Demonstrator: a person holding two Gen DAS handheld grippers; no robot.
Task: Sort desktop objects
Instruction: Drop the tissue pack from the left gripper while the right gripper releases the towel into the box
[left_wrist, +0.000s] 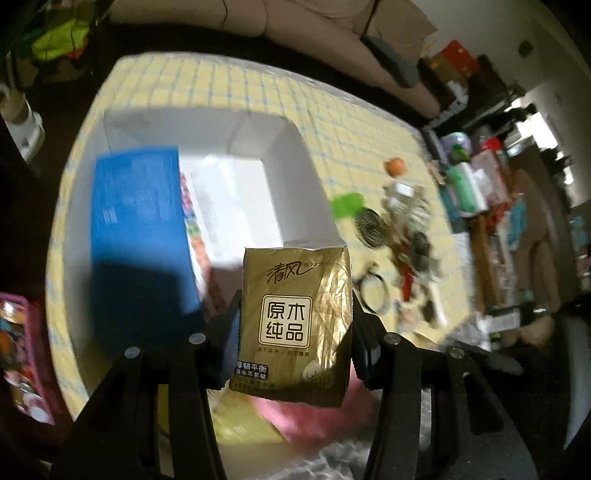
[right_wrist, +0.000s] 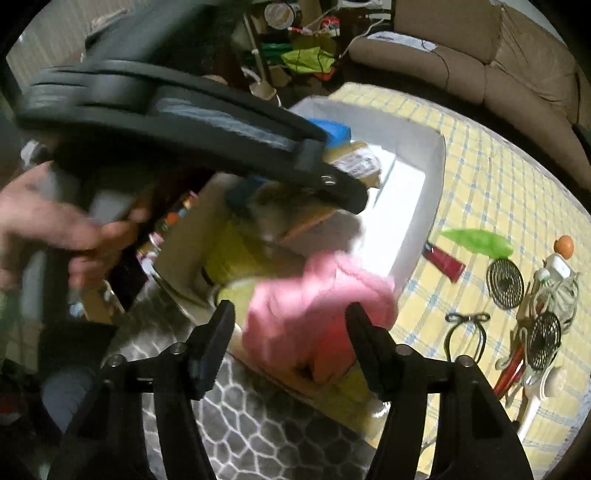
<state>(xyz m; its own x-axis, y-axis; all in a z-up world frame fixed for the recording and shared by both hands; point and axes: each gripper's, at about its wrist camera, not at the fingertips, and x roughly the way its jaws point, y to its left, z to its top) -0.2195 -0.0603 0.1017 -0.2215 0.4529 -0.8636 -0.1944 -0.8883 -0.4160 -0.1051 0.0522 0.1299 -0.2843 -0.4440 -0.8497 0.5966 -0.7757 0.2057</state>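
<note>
Left gripper (left_wrist: 295, 328): black jaws clamped on a gold tissue pack (left_wrist: 293, 325), crinkled glossy foil, flat rectangular, held upright over the near edge of a white box (left_wrist: 280, 147). The box is open-topped with smooth walls; inside lies a flat blue carton (left_wrist: 136, 229). Right gripper (right_wrist: 290, 332): jaws apart, nothing pressed between them, above a soft pink cloth (right_wrist: 317, 306), bunched and blurred. Beyond, on the yellow checked tablecloth (right_wrist: 498, 177): a glossy green leaf-shaped piece (right_wrist: 476, 242), two round black mesh grilles (right_wrist: 504, 282), an orange ball (right_wrist: 565, 245).
</note>
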